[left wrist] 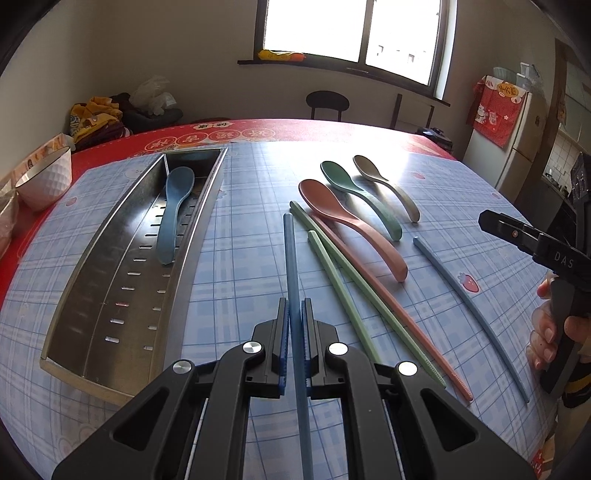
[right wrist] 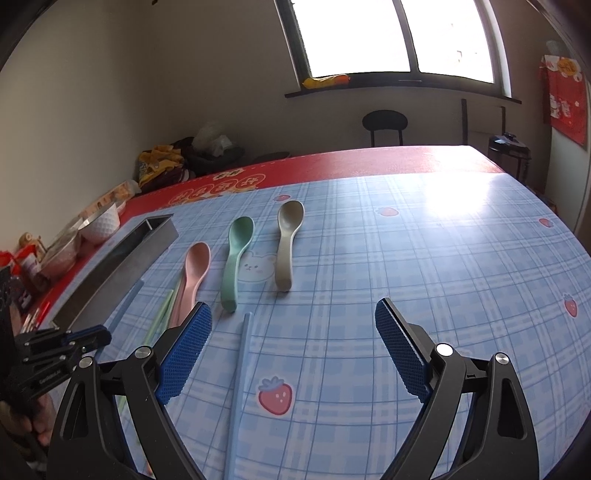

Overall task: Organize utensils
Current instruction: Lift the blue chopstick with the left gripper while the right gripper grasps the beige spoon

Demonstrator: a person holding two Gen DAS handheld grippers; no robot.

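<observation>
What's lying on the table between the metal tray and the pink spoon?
In the left wrist view, between the metal tray and the pink spoon lie the blue chopstick clamped in the left gripper and two green chopsticks.

Pretty ordinary room, so using the window (left wrist: pixel 351 29) as the anchor: it's big, dark-framed, two panes, and totally blown out with daylight. On its sill (left wrist: pixel 343 70), toward the left end, sits something yellow and orange (left wrist: pixel 280 55). Plain off-white walls (left wrist: pixel 147 55) on both sides of it. Right below the window there's a black round-backed chair (left wrist: pixel 327 101). Down and left of the window, in the corner, a heap of yellow and dark clothes (left wrist: pixel 98 118) with a clear plastic bag on top. Far right of the window, a white fridge (left wrist: pixel 517 147) with a red cloth (left wrist: pixel 495 110) hanging on it. Window glare lands on the surface (right wrist: pixel 461 206) below.
</observation>
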